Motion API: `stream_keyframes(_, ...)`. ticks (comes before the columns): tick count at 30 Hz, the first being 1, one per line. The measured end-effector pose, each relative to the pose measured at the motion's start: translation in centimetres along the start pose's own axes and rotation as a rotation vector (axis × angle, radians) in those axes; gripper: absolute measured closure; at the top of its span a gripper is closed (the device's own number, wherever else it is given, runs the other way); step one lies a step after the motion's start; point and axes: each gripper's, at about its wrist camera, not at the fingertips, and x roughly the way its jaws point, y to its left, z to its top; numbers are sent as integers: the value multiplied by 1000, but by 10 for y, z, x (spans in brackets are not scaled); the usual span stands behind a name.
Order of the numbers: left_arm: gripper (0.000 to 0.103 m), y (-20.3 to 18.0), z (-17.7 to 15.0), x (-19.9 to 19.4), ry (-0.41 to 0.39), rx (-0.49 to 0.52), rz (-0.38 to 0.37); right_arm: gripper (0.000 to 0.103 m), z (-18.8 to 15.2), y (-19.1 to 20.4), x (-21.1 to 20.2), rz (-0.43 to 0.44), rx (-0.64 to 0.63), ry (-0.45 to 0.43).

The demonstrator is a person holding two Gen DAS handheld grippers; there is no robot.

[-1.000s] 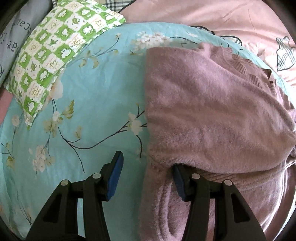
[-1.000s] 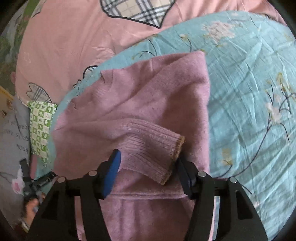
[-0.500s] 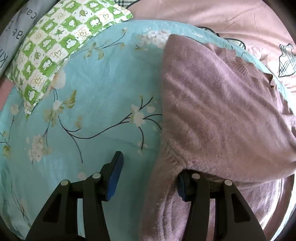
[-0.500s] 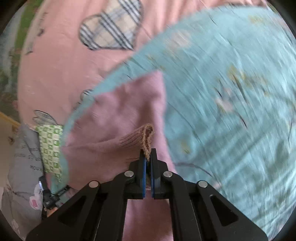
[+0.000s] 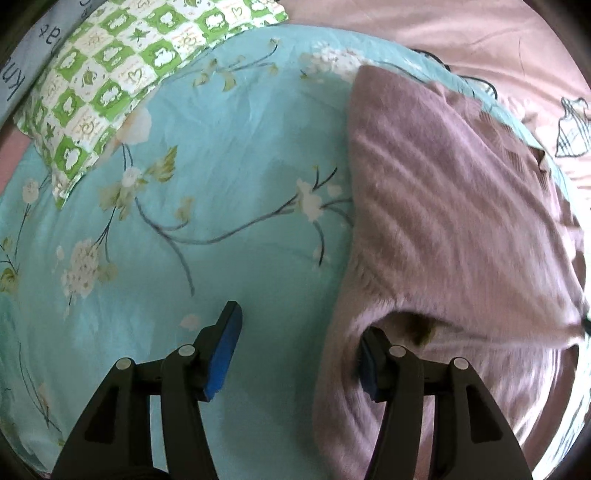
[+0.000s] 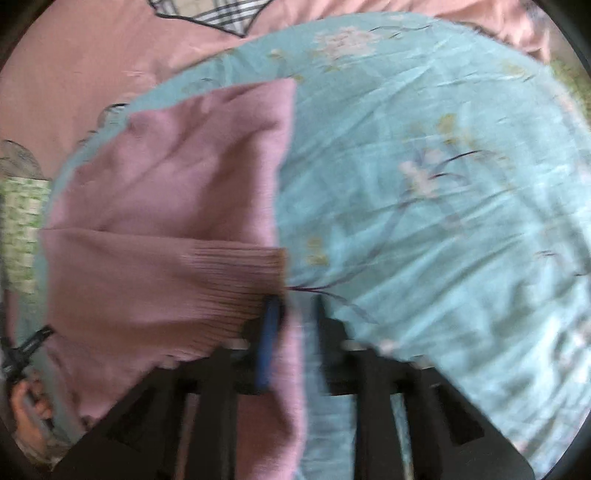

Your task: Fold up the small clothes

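Note:
A mauve knit sweater lies folded on a turquoise floral cloth. My left gripper is open at the sweater's left edge; its right finger sits under a fold of the knit, its left finger over the bare cloth. In the right wrist view the sweater fills the left half, with its ribbed sleeve cuff laid flat across it. My right gripper is open a little way, just off the cuff's end, and holds nothing. This view is blurred by motion.
A green and white checked pillow lies at the far left corner of the cloth. A pink bedsheet with plaid prints surrounds the cloth. The person's other hand and gripper show at the right wrist view's left edge.
My right gripper, shut on the sleeve cuff half a second ago, has opened and let it go; the cuff now lies flat on the sweater. The left view has shifted slightly right.

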Motion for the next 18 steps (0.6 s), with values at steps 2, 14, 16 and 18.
stream_keyframes(2, 45, 8, -7, -11, 21, 0, -59, 63, 3, 1, -19, -13, 8, -57)
stream_keyframes(14, 33, 8, 35, -19, -4, -106, -211, 58, 71, 220, 10, 541, -338, -2)
stream_keyframes(16, 33, 5, 40, -7, 14, -120, -221, 55, 82, 265, 36, 609, -369, 68)
stream_keyframes(18, 33, 5, 41, 2, 26, -122, -208, 54, 94, 304, 60, 689, -352, 165)
